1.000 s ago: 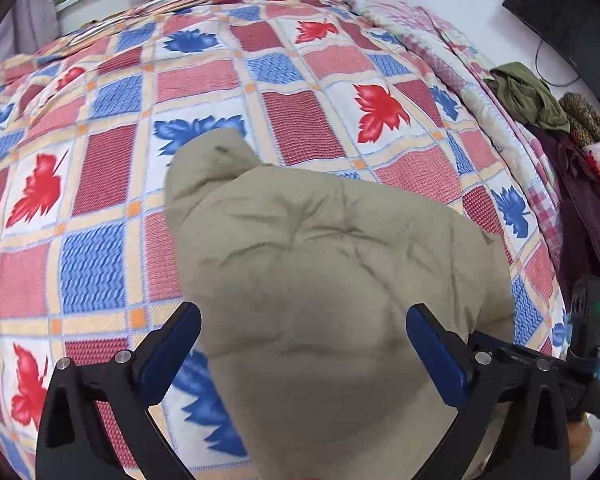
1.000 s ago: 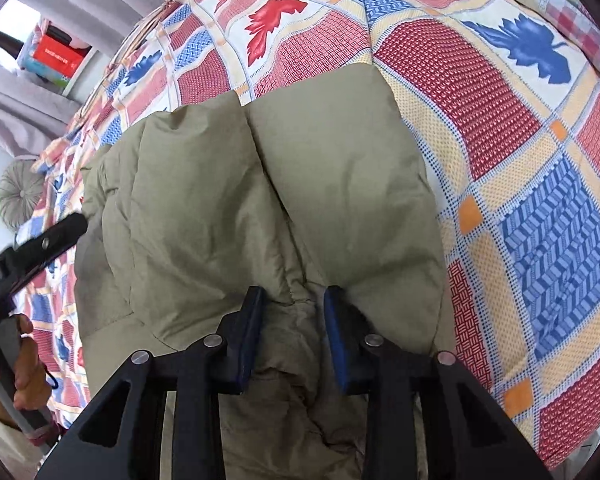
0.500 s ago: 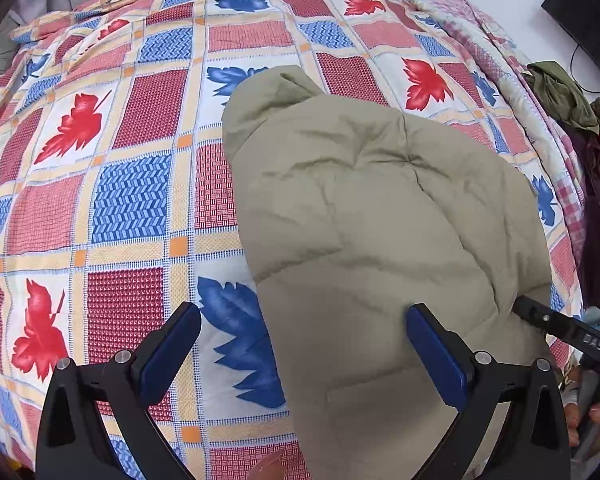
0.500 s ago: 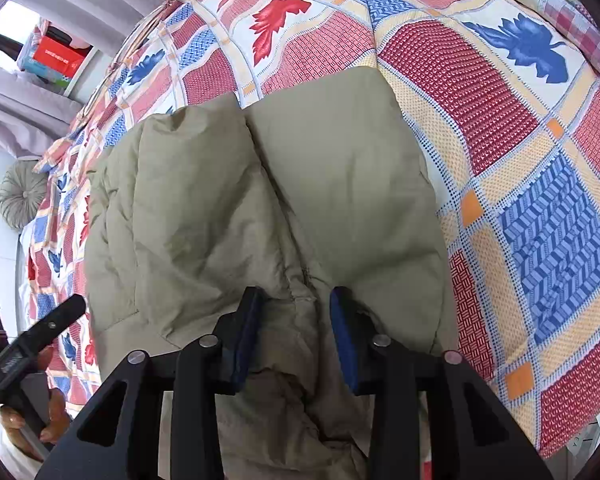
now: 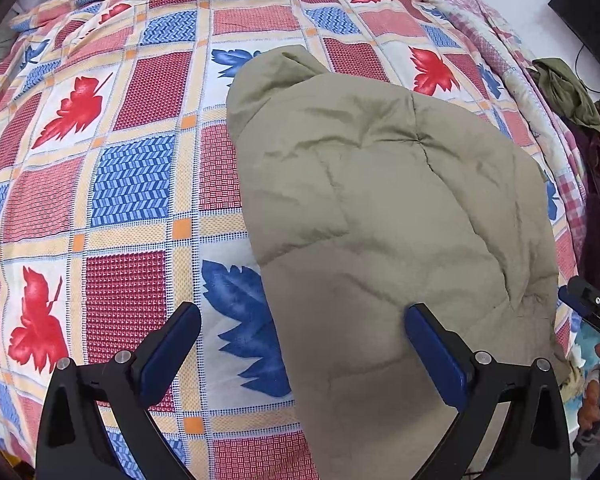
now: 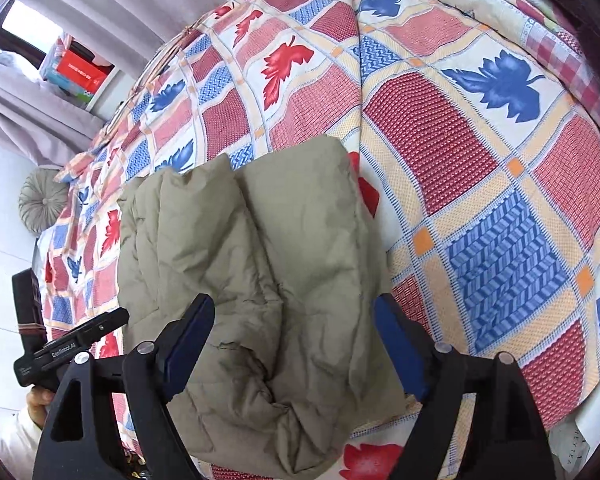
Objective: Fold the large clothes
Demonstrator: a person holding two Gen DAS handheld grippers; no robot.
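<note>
Left wrist view shows the left gripper [image 5: 302, 340] with its jaws spread wide, holding nothing, above the near edge of the jacket [image 5: 388, 216]. The jacket, a puffy olive garment, lies folded on the bedspread [image 5: 128, 184], which is checked in red, blue and white with leaf prints. One blue pad sits over a blue leaf, the other over the jacket's near part. A heap of clothes [image 5: 568, 92] lies at the bed's far right edge. In the right wrist view the right gripper [image 6: 294, 340] also has its jaws wide apart and grips nothing; the jacket's rumpled near edge lies between and below its fingers [image 6: 188, 336].
</note>
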